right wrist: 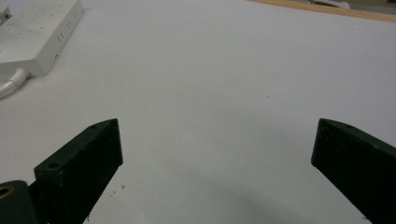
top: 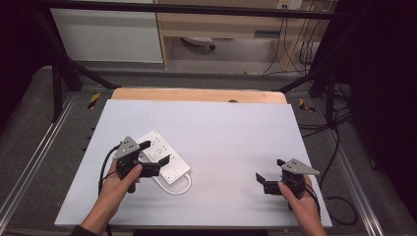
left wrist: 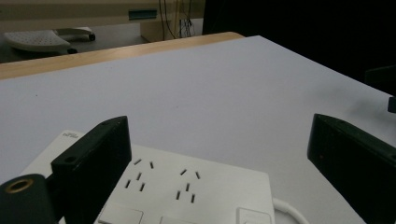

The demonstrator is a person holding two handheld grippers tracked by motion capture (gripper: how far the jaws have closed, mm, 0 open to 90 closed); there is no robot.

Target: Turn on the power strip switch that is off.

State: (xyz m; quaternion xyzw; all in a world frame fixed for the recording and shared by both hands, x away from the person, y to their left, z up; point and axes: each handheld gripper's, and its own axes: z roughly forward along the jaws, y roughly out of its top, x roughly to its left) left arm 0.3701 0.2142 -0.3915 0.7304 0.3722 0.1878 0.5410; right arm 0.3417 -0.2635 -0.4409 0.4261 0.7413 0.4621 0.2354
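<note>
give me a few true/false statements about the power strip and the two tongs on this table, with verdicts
1. The white rectangular plastic power strip lies flat on the pale grey table. True.
2. The left tongs are clamped shut on the strip. False: their jaws stand wide apart over it, pressing on nothing.
3. The right tongs hold the strip's white cable. False: they are open over bare table, well away from the strip.
4. The cable leaves the strip at the end nearer the person. True.
5. A plug sits in one of the strip's sockets. False: the sockets seen in the left gripper view are free.
</note>
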